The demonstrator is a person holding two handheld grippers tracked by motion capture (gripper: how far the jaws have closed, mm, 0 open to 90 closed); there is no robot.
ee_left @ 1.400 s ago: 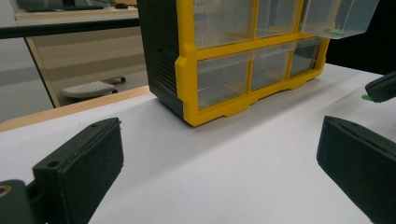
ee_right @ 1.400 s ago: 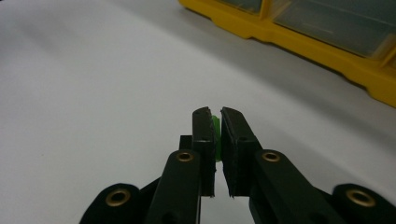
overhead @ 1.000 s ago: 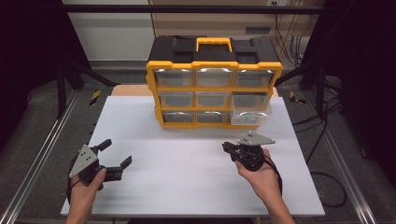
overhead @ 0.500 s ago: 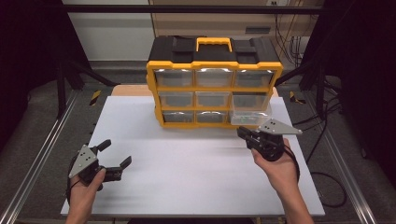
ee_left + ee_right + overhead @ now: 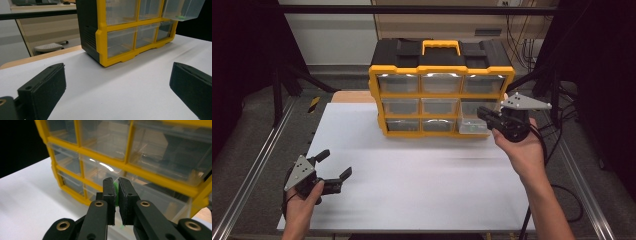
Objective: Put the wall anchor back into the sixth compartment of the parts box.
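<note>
High view: right tongs (image 5: pixel 484 115) sat at pulled-out clear drawer (image 5: pixel 472 122) on right side of yellow-and-black drawer organiser (image 5: pixel 439 85). Right gripper view: tongs (image 5: pixel 116 187) nearly closed, pinching small green piece (image 5: pixel 115 192) between jaws, organiser fronts just ahead. Left tongs (image 5: pixel 332 167) rested low on white bench (image 5: pixel 412 175), well apart from organiser, jaws spread wide, holding nothing. Left gripper view: open drawer (image 5: pixel 183 10) far ahead, up and right of tongs (image 5: pixel 115 85), green speck inside it.
</note>
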